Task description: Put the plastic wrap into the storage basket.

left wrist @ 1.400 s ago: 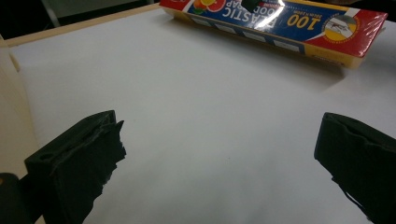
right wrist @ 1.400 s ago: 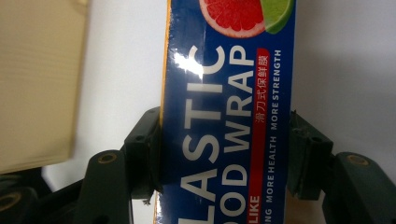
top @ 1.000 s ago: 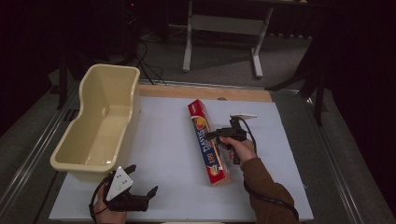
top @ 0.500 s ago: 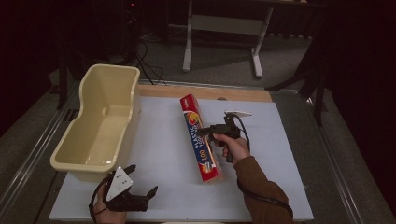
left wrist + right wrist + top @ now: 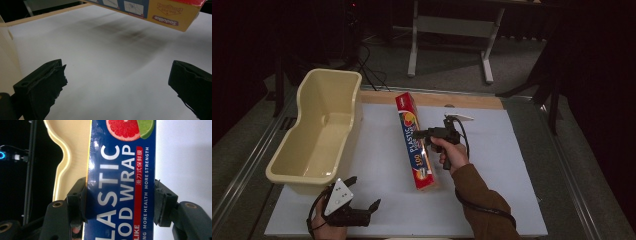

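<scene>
Cream tub (image 5: 314, 135) sat on white surface (image 5: 512, 165), left edge; grey metal stand (image 5: 452, 30) on floor behind.

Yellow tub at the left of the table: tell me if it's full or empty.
Empty. The high view looks straight into the yellow tub and shows only its bare bottom; the plastic wrap box is outside it, gripped by the right tool.

We see a dim room, black beyond the lit white desk (image 5: 512, 165). Ahead of the left tongs (image 5: 120, 82) a soft grey shadow smears the desk; those jaws blur. The plastic wrap box (image 5: 120, 170) reads sharp, faintly glossy.
</scene>
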Tool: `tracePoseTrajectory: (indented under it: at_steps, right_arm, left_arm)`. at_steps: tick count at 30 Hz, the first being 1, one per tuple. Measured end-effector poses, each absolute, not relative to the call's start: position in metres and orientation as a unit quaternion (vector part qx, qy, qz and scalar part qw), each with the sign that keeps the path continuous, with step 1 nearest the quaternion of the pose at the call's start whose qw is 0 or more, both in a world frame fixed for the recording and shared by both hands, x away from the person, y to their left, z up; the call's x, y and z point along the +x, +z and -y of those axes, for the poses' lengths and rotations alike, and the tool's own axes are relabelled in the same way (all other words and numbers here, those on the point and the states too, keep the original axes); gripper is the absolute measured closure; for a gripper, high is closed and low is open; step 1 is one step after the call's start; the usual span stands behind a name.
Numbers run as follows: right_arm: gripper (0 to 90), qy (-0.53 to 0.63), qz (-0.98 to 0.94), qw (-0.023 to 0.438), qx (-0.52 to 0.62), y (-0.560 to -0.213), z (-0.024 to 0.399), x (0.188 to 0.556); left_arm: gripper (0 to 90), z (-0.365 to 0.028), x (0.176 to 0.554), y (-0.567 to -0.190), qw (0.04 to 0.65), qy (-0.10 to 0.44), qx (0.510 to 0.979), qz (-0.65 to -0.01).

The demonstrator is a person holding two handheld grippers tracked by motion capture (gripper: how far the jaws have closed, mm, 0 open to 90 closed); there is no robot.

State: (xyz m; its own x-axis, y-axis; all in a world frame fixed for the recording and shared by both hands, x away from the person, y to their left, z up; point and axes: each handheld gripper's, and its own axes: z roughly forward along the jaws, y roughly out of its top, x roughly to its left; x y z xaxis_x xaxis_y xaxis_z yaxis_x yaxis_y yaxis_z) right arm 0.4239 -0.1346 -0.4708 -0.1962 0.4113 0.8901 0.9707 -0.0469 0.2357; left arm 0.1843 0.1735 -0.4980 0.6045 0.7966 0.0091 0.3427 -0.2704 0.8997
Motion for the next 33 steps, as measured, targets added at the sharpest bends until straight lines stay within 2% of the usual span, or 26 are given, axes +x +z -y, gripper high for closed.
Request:
tracePoseTrajectory:
  at_steps: [33]
  right_arm:
    - [40.0, -0.531, 0.603, 0.292, -0.519, -0.426, 0.081, 0.436]
  left_arm:
    - [0.7, -0.173, 0.183, -0.498, 0.483, 0.237, 0.756, -0.373]
